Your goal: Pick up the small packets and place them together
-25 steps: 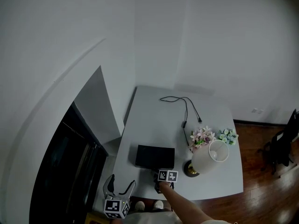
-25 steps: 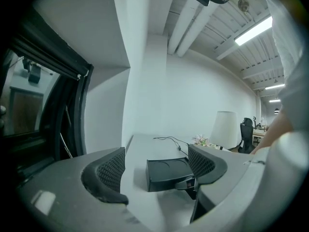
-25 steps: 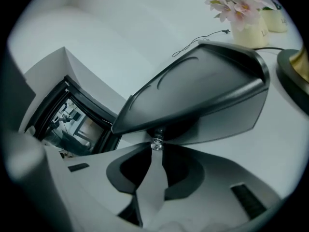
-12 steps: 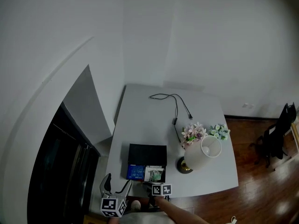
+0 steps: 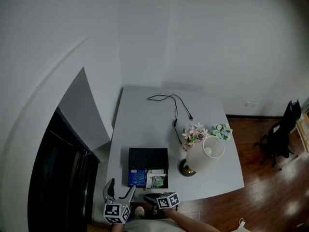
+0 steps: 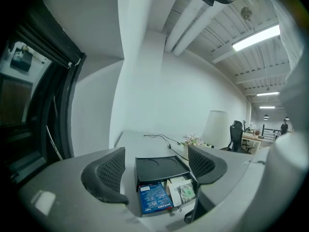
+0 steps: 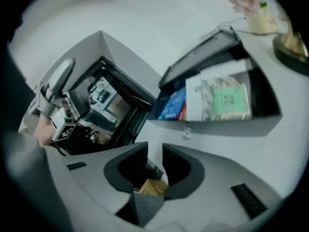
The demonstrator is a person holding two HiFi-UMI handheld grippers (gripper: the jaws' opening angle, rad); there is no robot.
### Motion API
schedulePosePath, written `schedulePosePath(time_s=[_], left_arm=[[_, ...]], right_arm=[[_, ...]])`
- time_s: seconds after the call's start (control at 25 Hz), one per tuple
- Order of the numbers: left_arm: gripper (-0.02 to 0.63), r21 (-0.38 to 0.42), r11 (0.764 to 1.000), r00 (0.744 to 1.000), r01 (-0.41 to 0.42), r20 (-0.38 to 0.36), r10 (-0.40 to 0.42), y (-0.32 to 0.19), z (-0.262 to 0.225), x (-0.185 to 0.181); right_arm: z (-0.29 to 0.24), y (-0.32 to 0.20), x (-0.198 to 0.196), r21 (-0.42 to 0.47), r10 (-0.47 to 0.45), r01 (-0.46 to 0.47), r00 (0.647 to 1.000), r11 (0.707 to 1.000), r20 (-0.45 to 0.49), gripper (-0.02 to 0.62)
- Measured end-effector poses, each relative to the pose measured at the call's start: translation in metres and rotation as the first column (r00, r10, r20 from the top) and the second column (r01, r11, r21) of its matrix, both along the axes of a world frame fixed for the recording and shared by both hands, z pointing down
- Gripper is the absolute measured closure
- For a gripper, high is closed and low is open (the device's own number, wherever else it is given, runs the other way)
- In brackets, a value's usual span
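Observation:
A black box point(image 5: 148, 157) stands near the desk's front edge with its drawer point(image 5: 165, 179) pulled out. In the drawer lie a blue packet point(image 5: 137, 178) point(image 6: 155, 197) point(image 7: 173, 103) and white and green packets point(image 5: 158, 180) point(image 6: 186, 192) point(image 7: 227, 100). My right gripper point(image 5: 153, 197) point(image 7: 154, 166) hovers just in front of the drawer's small knob point(image 7: 186, 132). Its jaws are opening, a narrow gap apart, with nothing between them. My left gripper point(image 5: 120, 193) point(image 6: 154, 170) stays off the desk's front left corner, wide open and pointing at the drawer.
A white-shaded lamp point(image 5: 203, 154) stands right of the box, with flowers point(image 5: 195, 133) behind it. A black cable point(image 5: 170, 103) lies toward the far edge of the desk point(image 5: 145, 124). A dark cabinet point(image 5: 63, 178) runs along the left. An office chair point(image 5: 280, 139) is at right.
The drawer has slid out of the box, showing the packets. My right gripper has drawn back from the box to the desk's front edge and off the knob. The left gripper barely moved.

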State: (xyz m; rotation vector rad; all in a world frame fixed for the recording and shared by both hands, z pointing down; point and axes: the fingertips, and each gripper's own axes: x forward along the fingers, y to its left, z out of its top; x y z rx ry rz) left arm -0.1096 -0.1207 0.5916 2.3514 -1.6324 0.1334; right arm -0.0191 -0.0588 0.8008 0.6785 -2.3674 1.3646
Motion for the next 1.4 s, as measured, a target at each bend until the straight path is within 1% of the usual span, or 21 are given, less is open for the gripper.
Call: schedulePosePath(time_s=[0.08, 0.16, 0.2, 0.28, 0.4, 0.52, 0.56, 0.6, 0.72, 0.76, 0.8, 0.84, 0.92, 1.04, 1.08, 1.12, 1.16, 1.2, 1.24, 1.32, 1.4], left_arm=[[0.215, 0.004, 1.0, 1.0, -0.006, 0.004, 0.006, -0.002, -0.001, 0.0], [0.215, 0.01, 1.0, 1.0, -0.009, 0.005, 0.009, -0.005, -0.003, 0.001], [0.215, 0.015, 1.0, 1.0, -0.011, 0.005, 0.011, -0.006, -0.005, 0.002], [0.216, 0.029, 0.999, 1.0, -0.02, 0.011, 0.019, -0.009, -0.009, 0.004], [0.215, 0.061, 0.997, 0.998, -0.037, 0.05, 0.034, -0.011, -0.017, 0.007], [0.216, 0.11, 0.991, 0.991, -0.075, 0.118, 0.062, -0.012, -0.029, 0.014], [0.216, 0.127, 0.988, 0.99, -0.085, 0.123, 0.069, -0.012, -0.033, 0.017], [0.216, 0.142, 0.986, 0.991, -0.09, 0.116, 0.074, -0.012, -0.038, 0.018], [0.216, 0.198, 0.978, 0.995, -0.073, 0.078, 0.058, -0.013, -0.054, 0.018], [0.205, 0.229, 0.972, 0.996, -0.06, 0.077, 0.044, -0.013, -0.061, 0.017], [0.161, 0.262, 0.964, 0.996, -0.053, 0.083, 0.032, -0.013, -0.068, 0.016], [0.161, 0.289, 0.956, 0.995, -0.054, 0.091, 0.029, -0.014, -0.076, 0.016], [0.149, 0.306, 0.95, 0.994, -0.065, 0.103, 0.035, -0.016, -0.082, 0.018], [0.15, 0.27, 0.961, 0.994, -0.053, 0.11, 0.025, -0.021, -0.073, 0.016], [0.173, 0.254, 0.966, 0.994, -0.043, 0.107, 0.016, -0.022, -0.069, 0.014], [0.175, 0.243, 0.969, 0.995, -0.034, 0.102, 0.009, -0.023, -0.066, 0.012], [0.175, 0.238, 0.971, 0.995, -0.026, 0.095, 0.003, -0.024, -0.065, 0.011], [0.175, 0.238, 0.971, 0.996, -0.018, 0.085, -0.003, -0.024, -0.065, 0.009], [0.175, 0.24, 0.971, 0.997, -0.008, 0.072, -0.009, -0.025, -0.065, 0.007], [0.176, 0.243, 0.97, 0.999, 0.012, 0.046, -0.024, -0.027, -0.066, 0.002], [0.176, 0.234, 0.972, 0.999, 0.029, 0.027, -0.036, -0.029, -0.065, -0.003]], right_arm=[[-0.04, -0.013, 0.005, 0.158, 0.029, -0.032, 0.999, 0.987, 0.025, 0.492], [-0.084, -0.029, 0.015, 0.337, 0.065, -0.075, 0.997, 0.939, 0.042, 0.492], [-0.105, -0.037, 0.022, 0.419, 0.083, -0.094, 0.996, 0.903, 0.046, 0.492], [-0.144, -0.05, 0.038, 0.558, 0.132, -0.136, 0.99, 0.819, 0.048, 0.491], [-0.191, -0.066, 0.064, 0.704, 0.234, -0.196, 0.971, 0.682, 0.044, 0.489], [-0.224, -0.075, 0.087, 0.793, 0.309, -0.203, 0.951, 0.574, 0.019, 0.478], [-0.233, -0.078, 0.094, 0.811, 0.334, -0.213, 0.942, 0.544, 0.023, 0.418], [-0.243, -0.08, 0.101, 0.827, 0.357, -0.226, 0.933, 0.515, 0.032, 0.29], [-0.269, -0.082, 0.116, 0.874, 0.409, -0.226, 0.912, 0.43, 0.035, 0.186], [-0.275, -0.081, 0.12, 0.888, 0.425, -0.219, 0.905, 0.404, 0.03, 0.186], [-0.28, -0.081, 0.125, 0.899, 0.44, -0.217, 0.897, 0.381, 0.03, 0.186], [-0.284, -0.082, 0.13, 0.904, 0.454, -0.223, 0.89, 0.364, 0.037, 0.186], [-0.291, -0.082, 0.136, 0.908, 0.474, -0.238, 0.879, 0.344, 0.051, 0.186], [-0.293, -0.084, 0.14, 0.905, 0.49, -0.256, 0.869, 0.34, 0.062, 0.186], [-0.292, -0.085, 0.139, 0.9, 0.487, -0.262, 0.871, 0.348, 0.066, 0.187], [-0.289, -0.085, 0.137, 0.893, 0.474, -0.266, 0.878, 0.364, 0.068, 0.188], [-0.285, -0.086, 0.134, 0.881, 0.452, -0.266, 0.89, 0.392, 0.068, 0.207], [-0.279, -0.087, 0.129, 0.863, 0.423, -0.263, 0.904, 0.431, 0.065, 0.224], [-0.27, -0.088, 0.123, 0.838, 0.391, -0.258, 0.918, 0.48, 0.058, 0.224], [-0.243, -0.09, 0.107, 0.757, 0.324, -0.236, 0.945, 0.61, 0.033, 0.225], [-0.205, -0.09, 0.089, 0.627, 0.253, -0.199, 0.967, 0.753, 0.003, 0.233]])
